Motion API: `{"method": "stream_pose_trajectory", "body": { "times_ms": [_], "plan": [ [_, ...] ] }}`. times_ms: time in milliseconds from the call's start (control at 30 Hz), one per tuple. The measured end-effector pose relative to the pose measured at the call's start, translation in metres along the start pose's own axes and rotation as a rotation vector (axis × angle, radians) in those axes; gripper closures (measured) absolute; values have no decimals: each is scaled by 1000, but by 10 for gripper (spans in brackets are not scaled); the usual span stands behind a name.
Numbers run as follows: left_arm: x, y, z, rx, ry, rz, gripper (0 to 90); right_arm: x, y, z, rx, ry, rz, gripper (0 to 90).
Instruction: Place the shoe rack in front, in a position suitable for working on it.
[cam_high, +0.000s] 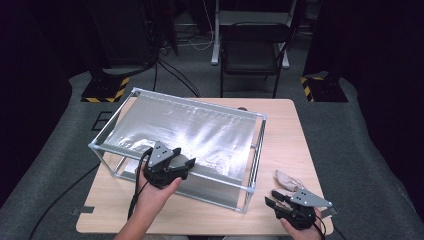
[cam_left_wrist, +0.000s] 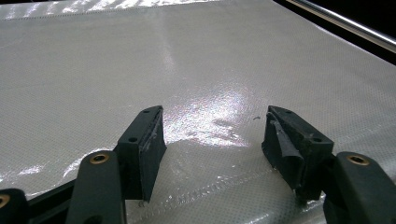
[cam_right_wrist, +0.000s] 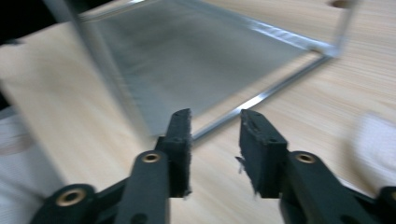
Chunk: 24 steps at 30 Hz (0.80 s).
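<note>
The left tongs (cam_high: 186, 161) are held spread over the near edge of the silvery sheet (cam_high: 200, 130) stretched on the metal frame (cam_high: 257, 150); nothing is pinched, and the sheet's hem is seen just beneath the tips. The sheet's long axis runs across the desk (cam_high: 290, 130). Farther right, the right tongs (cam_high: 272, 204) are parted and empty, off the frame's near corner. A pale cloth (cam_high: 287, 179) lies just beyond them, nearer to the right hand.

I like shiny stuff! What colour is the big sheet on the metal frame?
Shiny silver-grey sheet, with a fine dotted weave; the left gripper view shows it best.
</note>
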<state>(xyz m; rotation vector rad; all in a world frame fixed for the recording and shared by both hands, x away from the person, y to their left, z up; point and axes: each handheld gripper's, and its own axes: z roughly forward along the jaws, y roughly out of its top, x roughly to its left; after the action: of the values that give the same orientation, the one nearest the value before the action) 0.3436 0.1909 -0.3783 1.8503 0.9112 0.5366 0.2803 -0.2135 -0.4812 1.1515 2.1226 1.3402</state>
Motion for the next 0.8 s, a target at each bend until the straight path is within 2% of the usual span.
{"method": "stream_pose_trajectory", "body": {
  "times_ms": [133, 167, 200, 233, 267, 300, 333, 367, 400, 500, 533, 600, 700, 733, 767, 800],
  "plan": [
    [-3, -2, -5, -1, -15, 0, 380, -14, 1, -5, 0, -105, 44, 552],
    [-3, -2, -5, -1, -15, 0, 380, -14, 1, -5, 0, -105, 44, 552],
    [-2, -2, -6, -2, -15, 9, 380, -17, 2, -5, -3, -130, 51, 539],
    [-2, -2, -8, 1, -17, 12, 380, -24, 4, -7, 3, -173, 63, 525],
    [-2, -2, -9, 4, -22, 12, 380, -24, 4, -7, 3, -173, 63, 525],
    [-2, -2, -10, 9, -25, 10, 380, -27, 4, -8, 9, -194, 63, 517],
    [-1, -2, -11, 12, -25, 15, 380, -35, 3, -8, 31, -236, 68, 499],
    [-1, -2, -11, 12, -25, 15, 381, -35, 3, -8, 31, -236, 68, 499],
    [-1, -1, -11, 17, -21, 18, 380, -42, 0, -7, 51, -280, 77, 479],
    [-3, 1, -11, 27, -17, 17, 385, -48, -5, -8, 69, -304, 91, 452],
    [-5, 2, -10, 23, -11, 24, 393, -53, -10, -9, 78, -324, 112, 427],
    [-7, 3, -8, 17, -9, 25, 398, -57, -16, -9, 70, -352, 123, 409],
    [-9, 5, -7, 20, -23, 26, 398, -59, -20, -10, 94, -360, 137, 401],
    [-11, 5, -5, 12, -23, 25, 398, -60, -22, -10, 87, -374, 124, 397],
    [-14, 6, -3, 15, -35, 28, 398, -61, -26, -7, 46, -409, 133, 388],
    [-16, 6, -2, 20, -43, 33, 398, -62, -26, -10, 95, -376, 136, 385]
  ]
}}
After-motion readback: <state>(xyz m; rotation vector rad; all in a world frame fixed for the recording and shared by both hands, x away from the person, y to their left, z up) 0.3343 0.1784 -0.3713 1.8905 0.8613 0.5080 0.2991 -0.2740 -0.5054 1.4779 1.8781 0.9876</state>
